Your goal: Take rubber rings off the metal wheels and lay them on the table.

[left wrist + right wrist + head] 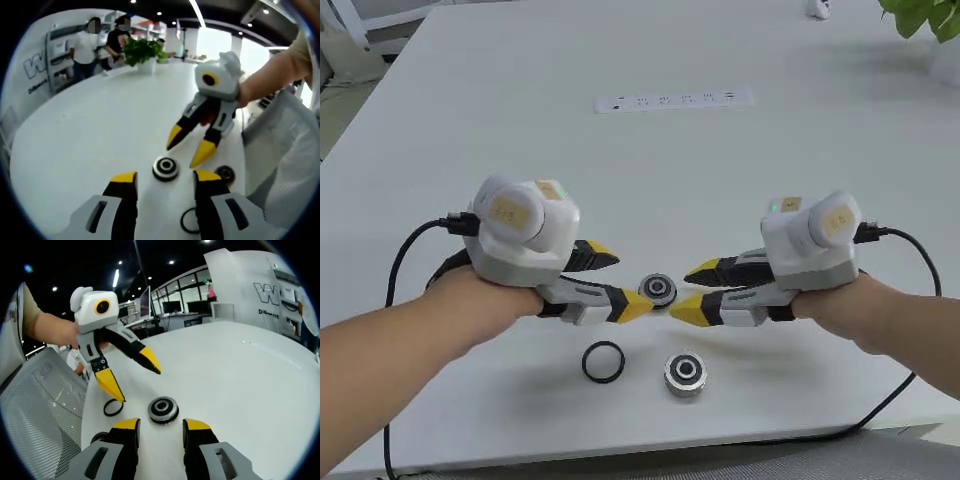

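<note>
One rubber ring (603, 361) lies loose on the table (720, 180) beside a bare-looking metal wheel (685, 372). The other wheel (657, 289), just beyond them, seems to wear its dark ring. It sits between the left hand-held gripper (633, 282) and the right hand-held gripper (680, 290), both spread and empty, and the power strip (675, 99) lies well apart, so nothing blocks them.

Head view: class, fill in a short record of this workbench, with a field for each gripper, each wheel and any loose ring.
table: white table, power strip on the far side
left gripper: open, holding nothing
right gripper: open, facing the left one
middle wheel: flat on the table between both grippers' tips
second wheel: nearer the person, apart from the grippers
loose rubber ring: flat beside the second wheel, not touching
</note>
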Demonstrator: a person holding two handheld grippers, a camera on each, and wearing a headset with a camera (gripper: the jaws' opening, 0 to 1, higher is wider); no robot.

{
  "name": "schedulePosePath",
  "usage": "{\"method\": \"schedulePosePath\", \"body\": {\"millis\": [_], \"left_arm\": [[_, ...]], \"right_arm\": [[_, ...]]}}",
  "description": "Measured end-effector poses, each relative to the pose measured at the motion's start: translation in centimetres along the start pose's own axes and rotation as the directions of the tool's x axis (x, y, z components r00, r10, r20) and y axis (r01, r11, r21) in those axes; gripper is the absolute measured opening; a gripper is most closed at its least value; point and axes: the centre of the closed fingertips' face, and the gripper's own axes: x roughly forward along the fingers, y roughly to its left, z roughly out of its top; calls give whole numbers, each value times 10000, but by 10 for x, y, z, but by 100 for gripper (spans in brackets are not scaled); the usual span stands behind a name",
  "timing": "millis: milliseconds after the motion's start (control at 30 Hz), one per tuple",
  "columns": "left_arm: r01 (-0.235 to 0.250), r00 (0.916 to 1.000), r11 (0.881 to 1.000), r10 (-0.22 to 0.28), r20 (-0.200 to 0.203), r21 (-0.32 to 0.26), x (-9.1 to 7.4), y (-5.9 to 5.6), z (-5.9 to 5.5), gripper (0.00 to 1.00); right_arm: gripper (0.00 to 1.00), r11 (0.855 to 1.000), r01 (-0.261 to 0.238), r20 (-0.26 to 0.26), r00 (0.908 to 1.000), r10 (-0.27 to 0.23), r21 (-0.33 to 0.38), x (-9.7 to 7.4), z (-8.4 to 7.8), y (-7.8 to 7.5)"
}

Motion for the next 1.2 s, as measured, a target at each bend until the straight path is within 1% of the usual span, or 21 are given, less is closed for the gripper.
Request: {"method": "schedulePosePath", "body": {"millis": [233,367,467,567,700,800,933,1067,1200], "left_arm": [[78,10000,9999,-78,28,-144,8,0,2,42],[204,9998,9996,-205,-34,-169,14,-4,2,37],[267,9996,9996,-268,-122,-95,18,-5,1,35],[264,9994,9996,-265,-202,-68,24,-3,-1,33],[357,9990,9994,-357,-271,-14,28,-7,-1,30],[400,9988,9992,-398,-294,52,30,-7,-1,28],[506,9979,9985,-497,-418,203,32,-11,-2,25],[438,9982,9984,-422,-433,366,33,-11,-1,21],[213,9989,9990,-196,-430,382,33,-6,-1,16]], "right_arm": [[33,10000,-61,-58,10000,61,-36,4,0,1],[33,10000,-63,-49,10000,63,13,5,0,0],[34,10000,-91,-105,9999,91,-25,6,-1,1],[34,9999,-110,-89,9999,110,-13,7,-1,2],[34,9999,-89,-90,9999,89,57,7,-2,1],[34,9999,-83,-90,9999,84,67,7,-2,1],[34,9999,-63,-65,10000,64,98,7,-2,0],[34,9999,-57,-41,10000,58,132,7,-2,0],[34,9998,-57,-9,10000,57,173,7,-2,0]]}}
